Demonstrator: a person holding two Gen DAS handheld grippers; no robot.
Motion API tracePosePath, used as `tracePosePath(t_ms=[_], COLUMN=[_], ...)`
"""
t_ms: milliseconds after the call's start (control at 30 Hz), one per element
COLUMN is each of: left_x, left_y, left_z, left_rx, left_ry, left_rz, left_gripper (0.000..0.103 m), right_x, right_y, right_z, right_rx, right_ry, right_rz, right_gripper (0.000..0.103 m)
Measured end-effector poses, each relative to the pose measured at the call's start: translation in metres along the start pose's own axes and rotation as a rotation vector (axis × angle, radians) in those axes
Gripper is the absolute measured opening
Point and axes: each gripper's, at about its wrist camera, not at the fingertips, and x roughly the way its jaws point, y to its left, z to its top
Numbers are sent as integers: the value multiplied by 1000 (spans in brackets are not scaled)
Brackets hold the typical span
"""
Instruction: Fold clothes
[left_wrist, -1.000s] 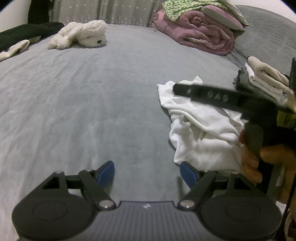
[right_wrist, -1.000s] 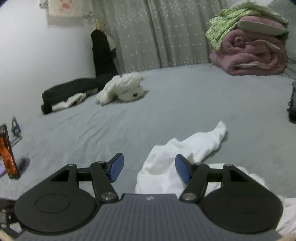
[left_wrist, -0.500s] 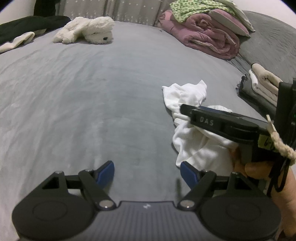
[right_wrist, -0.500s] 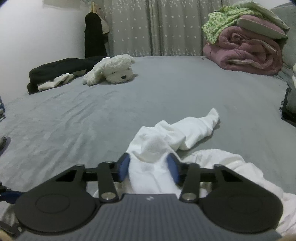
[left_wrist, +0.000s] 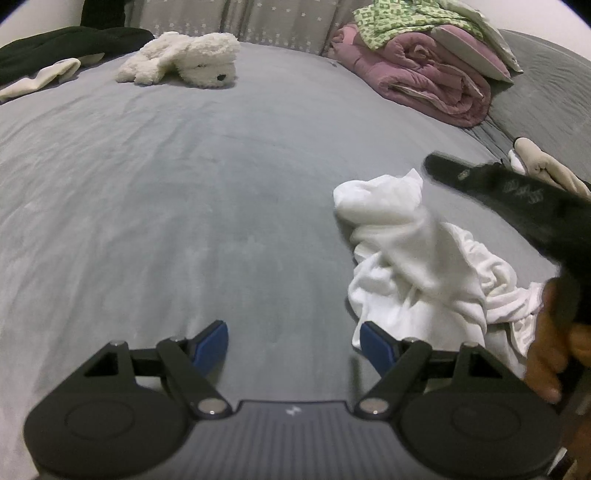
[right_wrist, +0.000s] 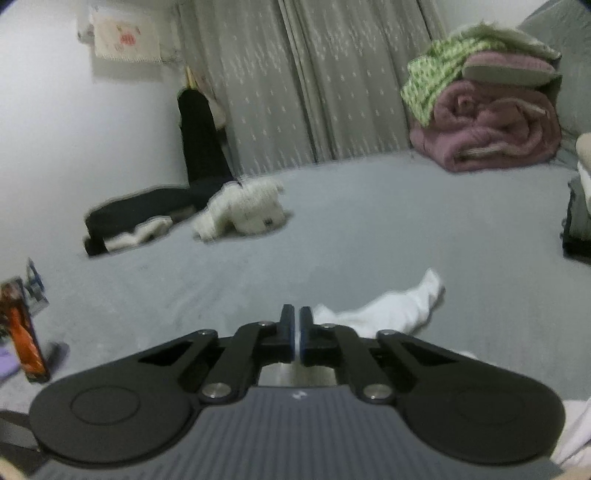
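A crumpled white garment (left_wrist: 417, 254) lies on the grey bed (left_wrist: 184, 206), right of centre in the left wrist view. My left gripper (left_wrist: 293, 341) is open and empty, low over the bed, its right finger beside the garment's near edge. My right gripper (right_wrist: 296, 328) is shut on a fold of the white garment (right_wrist: 391, 314), a thin white strip showing between its pads, and lifts it. In the left wrist view the right gripper's black body (left_wrist: 517, 195) is above the garment, with cloth pulled up towards it.
A white plush dog (left_wrist: 184, 61) and dark clothes (left_wrist: 55, 44) lie at the far left of the bed. A pink quilt with green cloth on top (left_wrist: 424, 70) is at the far right. Folded clothes (left_wrist: 546, 166) are stacked at the right edge.
My right gripper closed on a fold of the white garment and has raised it, tilting upward. My left gripper stayed open and moved slightly forward.
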Motion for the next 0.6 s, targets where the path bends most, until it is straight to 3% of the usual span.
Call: tracePosePath(t_ms=[133,233,300,333,400,467,500,600], left_x=[2,4,3,3,3,4,4,5], left_y=[-3,-4,-5,-5,-5,-5,-5,-5], left_z=[-1,0,0,-1,0,1,1,2], left_rx=[-1,-6,-12,-15,-19,-23,-25,-32], left_ry=[-4,-4,-6,-7,-6,-5,-5,-4], left_rz=[8,13,13,13,12,11,11,8], left_gripper=[80,80,80,80,81,81,81,82], right_x=[-17,-22,-19,-17,-11,-4,0,11], right_y=[-1,-4,-9,-11,-14,-16,-16,-17], right_z=[9,11,10,9,8,8,7,4], right_rx=[-18,-40,-25,-15,6,26,38,49], right_ry=[-58,-36,-3,12,36,62,71,103], right_rz=[29,32,25,21,10,3,0,-11], right_gripper=[1,1,7,16,19,57,62,63])
